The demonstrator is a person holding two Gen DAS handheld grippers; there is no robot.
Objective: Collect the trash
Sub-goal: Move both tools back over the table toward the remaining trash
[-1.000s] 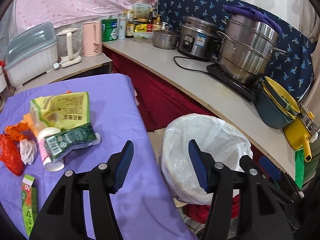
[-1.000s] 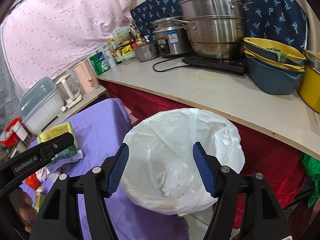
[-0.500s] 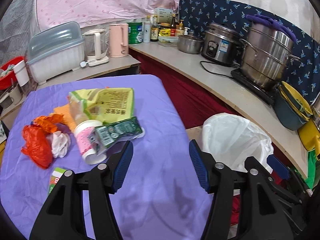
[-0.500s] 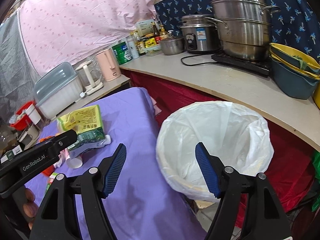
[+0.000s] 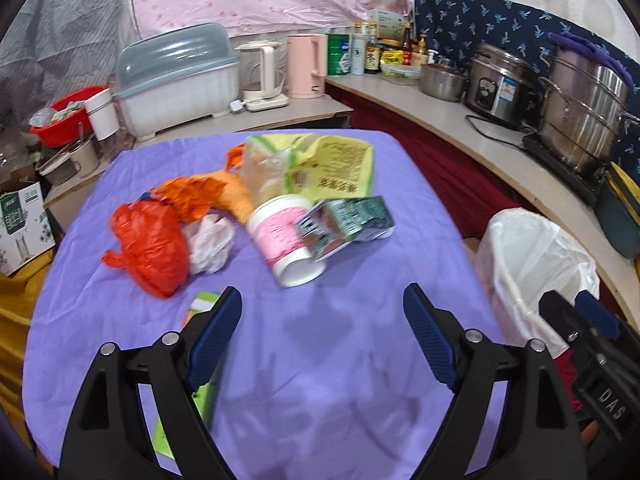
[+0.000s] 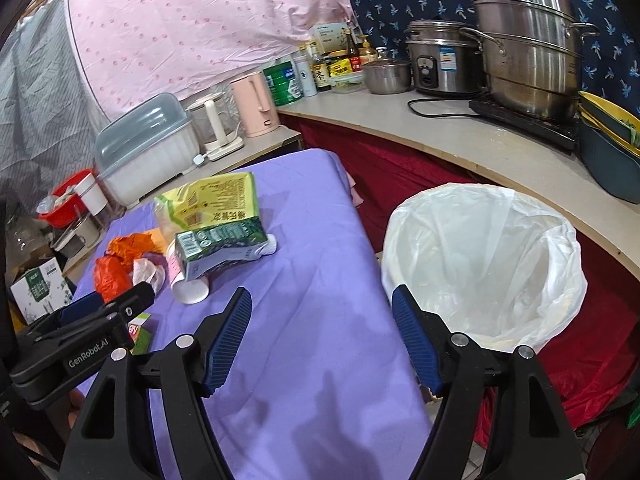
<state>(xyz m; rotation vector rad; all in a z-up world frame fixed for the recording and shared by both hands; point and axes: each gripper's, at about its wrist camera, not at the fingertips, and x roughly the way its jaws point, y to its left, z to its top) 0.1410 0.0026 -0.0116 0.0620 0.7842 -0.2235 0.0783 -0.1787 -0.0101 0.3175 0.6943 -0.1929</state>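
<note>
Trash lies on the purple table (image 5: 320, 360): a red plastic bag (image 5: 150, 246), crumpled white tissue (image 5: 210, 242), a pink-and-white cup (image 5: 286, 236) on its side, a green carton (image 5: 348, 222), a yellow-green packet (image 5: 332, 166), an orange wrapper (image 5: 192, 196) and a small green box (image 5: 200, 308). A bin with a white liner (image 6: 484, 260) stands right of the table. My left gripper (image 5: 322, 338) is open and empty above the table's near part. My right gripper (image 6: 322, 340) is open and empty over the table's right edge, beside the bin.
A curved counter (image 6: 460, 140) behind holds steel pots (image 6: 528, 44), a rice cooker (image 6: 444, 60), bottles, a pink kettle (image 5: 306, 66) and stacked bowls (image 6: 608, 152). A lidded dish rack (image 5: 176, 80) and a red basin (image 5: 64, 114) stand at the left. A red cloth hangs below the counter.
Both grippers have swung left, from over the bin toward the table. The trash pile now sits in the middle of the left wrist view. Both stay open.
</note>
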